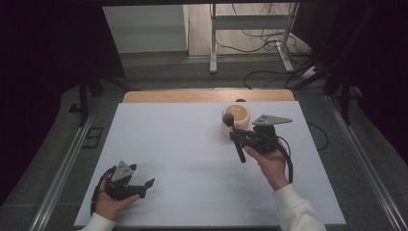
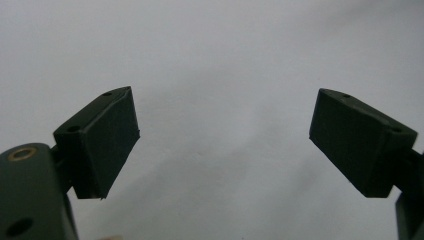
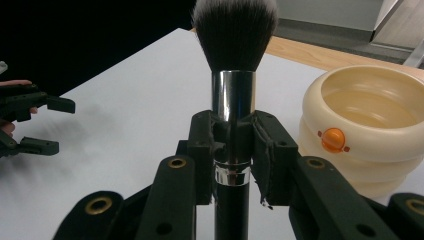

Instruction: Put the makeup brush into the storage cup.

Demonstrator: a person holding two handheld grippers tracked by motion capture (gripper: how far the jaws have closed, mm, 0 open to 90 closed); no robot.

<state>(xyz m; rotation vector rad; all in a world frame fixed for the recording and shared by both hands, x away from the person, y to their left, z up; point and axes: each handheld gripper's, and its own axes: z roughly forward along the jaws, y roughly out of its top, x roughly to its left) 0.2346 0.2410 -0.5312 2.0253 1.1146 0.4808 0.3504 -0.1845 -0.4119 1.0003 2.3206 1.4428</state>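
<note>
A makeup brush point(image 1: 240, 153) with a dark bristle head, silver ferrule point(image 3: 233, 95) and black handle is clamped in my right gripper point(image 1: 235, 135), whose jaws are shut on the ferrule and upper handle. In the right gripper view the brush stands upright between the pads point(image 3: 202, 150). Just beyond and beside it sits a cream ribbed pot point(image 1: 246, 118) with an orange knob point(image 3: 333, 139), its mouth open. My left gripper point(image 1: 143, 175) rests low near the table's front left corner, jaws wide apart with nothing between them point(image 2: 225, 140).
The white table top point(image 1: 183, 154) has a wooden strip point(image 1: 207, 96) along its far edge. Beyond it the floor carries a metal frame point(image 1: 250, 29) and loose cables point(image 1: 269, 43). Dark curtains flank both sides.
</note>
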